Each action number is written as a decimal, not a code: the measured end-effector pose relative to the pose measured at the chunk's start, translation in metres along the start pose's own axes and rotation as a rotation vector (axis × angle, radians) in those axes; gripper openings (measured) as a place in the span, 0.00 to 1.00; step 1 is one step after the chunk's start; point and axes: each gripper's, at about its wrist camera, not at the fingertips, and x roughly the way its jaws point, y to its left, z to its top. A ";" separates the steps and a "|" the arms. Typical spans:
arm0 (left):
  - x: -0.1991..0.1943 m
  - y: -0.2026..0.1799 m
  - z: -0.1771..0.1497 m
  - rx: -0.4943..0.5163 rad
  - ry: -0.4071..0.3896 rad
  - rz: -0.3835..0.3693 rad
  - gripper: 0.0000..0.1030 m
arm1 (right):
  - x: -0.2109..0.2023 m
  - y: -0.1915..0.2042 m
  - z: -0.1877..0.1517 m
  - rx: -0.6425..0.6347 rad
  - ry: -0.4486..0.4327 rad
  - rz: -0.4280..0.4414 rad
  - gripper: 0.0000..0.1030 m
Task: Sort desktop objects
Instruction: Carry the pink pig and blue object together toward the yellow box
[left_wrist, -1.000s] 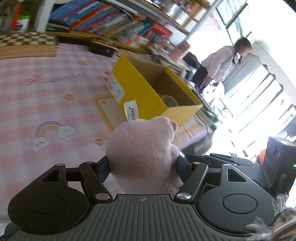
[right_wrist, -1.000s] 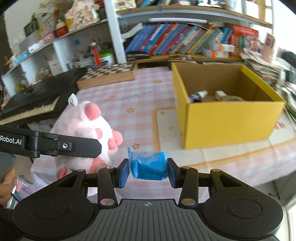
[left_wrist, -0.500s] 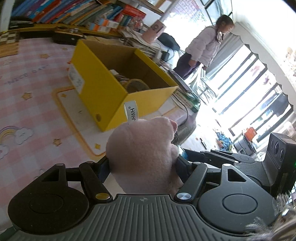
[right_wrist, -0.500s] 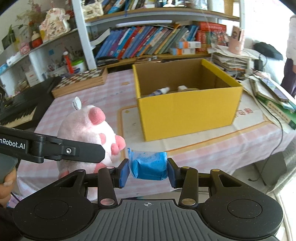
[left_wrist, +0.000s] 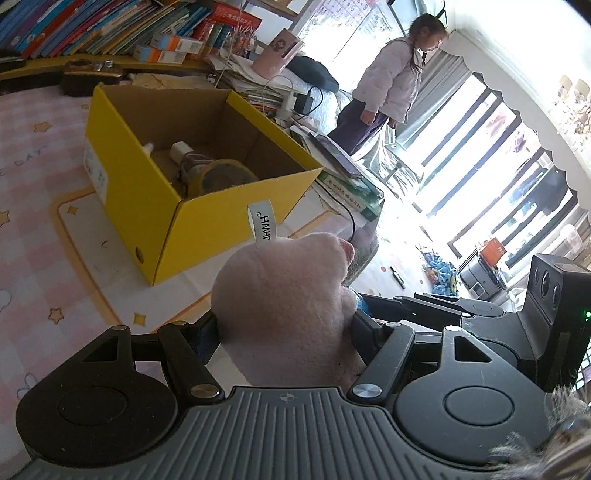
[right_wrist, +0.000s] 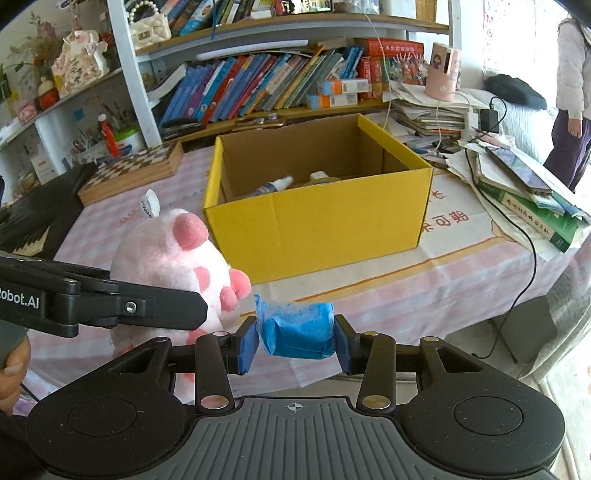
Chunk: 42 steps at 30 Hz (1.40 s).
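Left tongs (left_wrist: 284, 325) clamped on pink plush pig (left_wrist: 284, 295), white tag at its 12 o'clock. Right tongs (right_wrist: 294, 341) clamped on blue packet (right_wrist: 297, 330), held off the surface. Plush (right_wrist: 173, 258) at 10 o'clock of packet. Open yellow box (right_wrist: 317, 225) at 12 o'clock on pink checked surface (right_wrist: 461, 266); holds spray bottle (right_wrist: 271, 186) and tape roll (left_wrist: 218, 177).
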 end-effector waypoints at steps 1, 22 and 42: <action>0.001 -0.002 0.001 0.003 -0.001 0.005 0.66 | 0.001 -0.003 0.001 0.000 0.001 0.003 0.41; 0.028 -0.037 0.031 0.026 -0.075 0.081 0.66 | 0.013 -0.055 0.035 -0.059 -0.055 0.070 0.41; 0.046 -0.020 0.093 0.000 -0.285 0.250 0.67 | 0.057 -0.066 0.107 -0.199 -0.191 0.142 0.41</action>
